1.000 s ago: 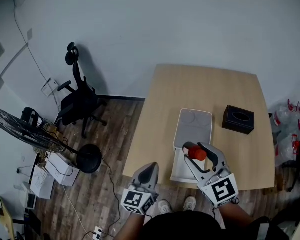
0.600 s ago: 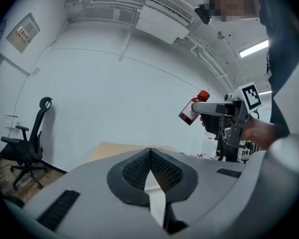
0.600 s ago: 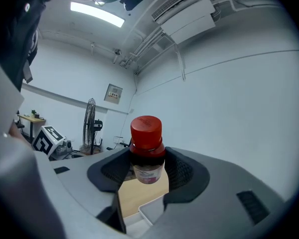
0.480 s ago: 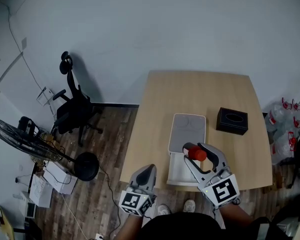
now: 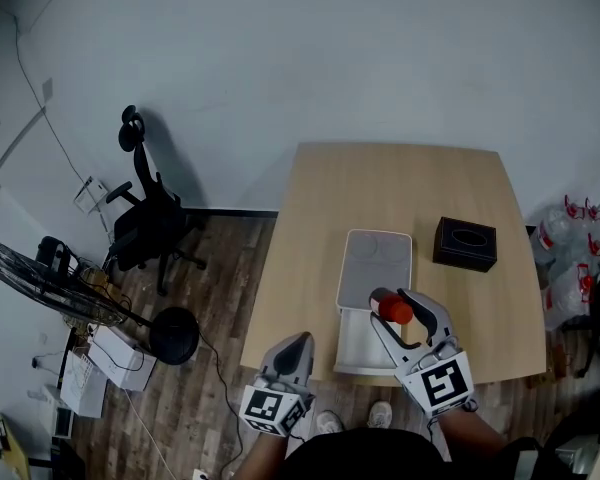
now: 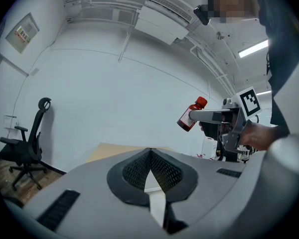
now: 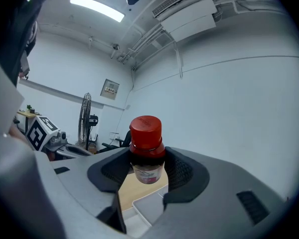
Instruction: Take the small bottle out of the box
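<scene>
A small dark bottle with a red cap (image 7: 146, 148) is clamped between the pads of my right gripper (image 5: 392, 314), which holds it up in the air above the open white box (image 5: 365, 348). From the left gripper view the same bottle (image 6: 191, 114) hangs tilted at the tip of the right gripper's jaws. The box's lid (image 5: 376, 266) lies flat on the table beyond the box. My left gripper (image 5: 294, 346) sits left of the box, off the table's near edge, with its jaws shut and nothing between them (image 6: 149, 164).
A black tissue box (image 5: 465, 244) sits on the wooden table (image 5: 400, 183) at the right. On the floor to the left stand an office chair (image 5: 150, 213) and a pedestal fan (image 5: 50, 278). Bottles lie on the floor at the far right (image 5: 570, 233).
The head camera has shifted, so the table sits slightly lower-left in view. The right gripper still holds the bottle above the box, almost unmoved; the left gripper stays where it was.
</scene>
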`<state>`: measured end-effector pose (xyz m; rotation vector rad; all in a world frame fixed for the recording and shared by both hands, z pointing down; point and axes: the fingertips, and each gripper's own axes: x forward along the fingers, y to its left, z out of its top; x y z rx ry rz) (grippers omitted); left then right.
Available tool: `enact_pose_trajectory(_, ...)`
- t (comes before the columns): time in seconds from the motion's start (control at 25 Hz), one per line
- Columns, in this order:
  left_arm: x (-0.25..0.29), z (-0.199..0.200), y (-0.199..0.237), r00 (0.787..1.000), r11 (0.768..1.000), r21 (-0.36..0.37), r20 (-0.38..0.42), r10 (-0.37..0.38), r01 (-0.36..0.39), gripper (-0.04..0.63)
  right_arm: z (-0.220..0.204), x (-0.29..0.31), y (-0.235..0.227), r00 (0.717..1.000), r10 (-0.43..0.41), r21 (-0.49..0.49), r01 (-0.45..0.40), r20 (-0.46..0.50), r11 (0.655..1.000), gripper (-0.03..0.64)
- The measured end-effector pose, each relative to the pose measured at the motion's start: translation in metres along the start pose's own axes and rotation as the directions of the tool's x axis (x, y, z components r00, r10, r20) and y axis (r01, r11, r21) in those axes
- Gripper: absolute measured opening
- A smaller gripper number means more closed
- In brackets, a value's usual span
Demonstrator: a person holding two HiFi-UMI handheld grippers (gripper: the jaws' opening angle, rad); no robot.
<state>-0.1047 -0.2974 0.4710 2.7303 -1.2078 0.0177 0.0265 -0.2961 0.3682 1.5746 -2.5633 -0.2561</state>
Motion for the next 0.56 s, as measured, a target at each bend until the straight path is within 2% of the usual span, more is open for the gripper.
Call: enact_pose_trajectory(0.56,0.002,0.002,-0.002,1.0,1.0,-0.006,0.0,0.011,-0.011,0.012,-0.013,0.001,-0.008,1.0,-0.014,0.013,0.014,-0.017,1.0,0.227)
